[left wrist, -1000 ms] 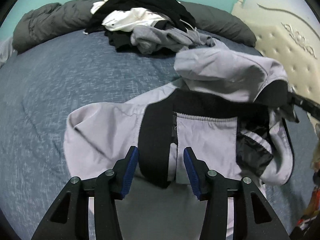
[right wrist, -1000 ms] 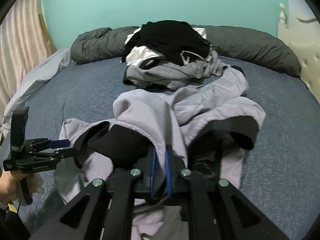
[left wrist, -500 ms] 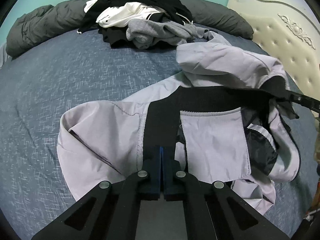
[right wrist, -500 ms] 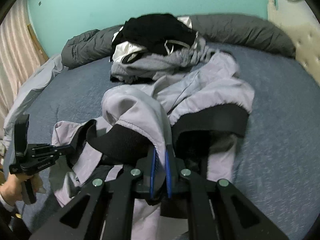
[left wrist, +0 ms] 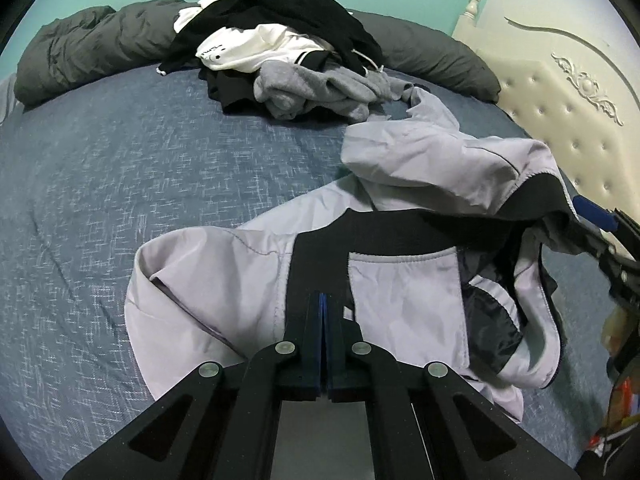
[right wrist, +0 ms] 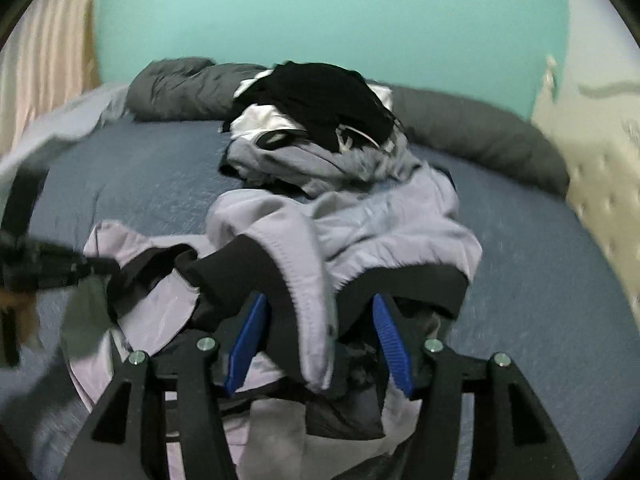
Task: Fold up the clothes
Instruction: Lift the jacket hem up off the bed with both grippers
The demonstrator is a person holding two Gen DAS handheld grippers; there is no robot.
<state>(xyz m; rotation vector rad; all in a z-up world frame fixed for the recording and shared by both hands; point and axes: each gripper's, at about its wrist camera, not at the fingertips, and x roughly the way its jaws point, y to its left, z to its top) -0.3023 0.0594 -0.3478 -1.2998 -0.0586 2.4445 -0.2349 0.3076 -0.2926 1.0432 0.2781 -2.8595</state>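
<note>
Teal wall and a blue-grey bed (left wrist: 120,184) form the work area; no desk is involved. Left gripper (left wrist: 324,308): fingers fully closed, pinching the black waistband (left wrist: 400,232) of the lilac jacket (left wrist: 224,276) at lower centre of the left wrist view. This hold appears intended to anchor the hem for spreading. Right gripper (right wrist: 320,336): fingers are opening, blue pads (right wrist: 248,340) apart, with a lilac fold and black cuff lying between them but not pressed. The release likely lets that side drop flat. In the left wrist view the jacket lies crumpled across centre and right of the frame, unfolded. Behind it, at upper centre, a pile of unfolded clothes (left wrist: 280,48) rests against a grey duvet roll (left wrist: 80,44). A padded cream headboard (left wrist: 568,104) occupies the right edge.
</note>
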